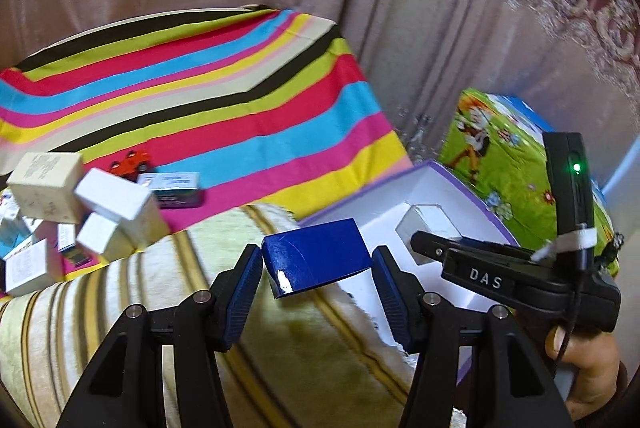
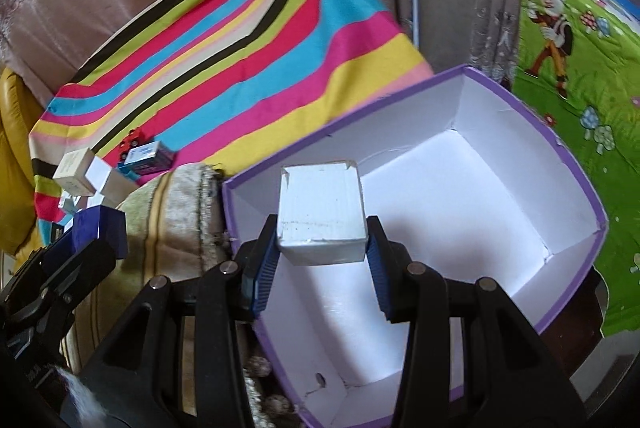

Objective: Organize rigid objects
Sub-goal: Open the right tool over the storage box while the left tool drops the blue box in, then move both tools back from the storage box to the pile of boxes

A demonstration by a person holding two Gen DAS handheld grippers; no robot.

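In the left wrist view, a dark blue box (image 1: 316, 256) is seen between the fingers of the left gripper (image 1: 318, 282); the left pad touches its edge, while a gap is seen at the right pad, so whether it is clamped cannot be told. Beyond it, the right gripper (image 1: 430, 246) is seen from the side over the purple-edged open box (image 1: 360, 203), with a small white box (image 1: 426, 224) at its tip. A heap of small boxes (image 1: 80, 211) and a red toy car (image 1: 130, 163) are shown on the striped cloth (image 1: 240, 99) at the left.

In the right wrist view, the white box (image 2: 322, 214) is shown gripped between both pads of the right gripper (image 2: 322, 252), held above the open box (image 2: 480, 167), whose white floor is laid bare only here. The blue box (image 2: 100, 232) is seen at the left edge, with the left gripper (image 2: 64, 260) partly visible.
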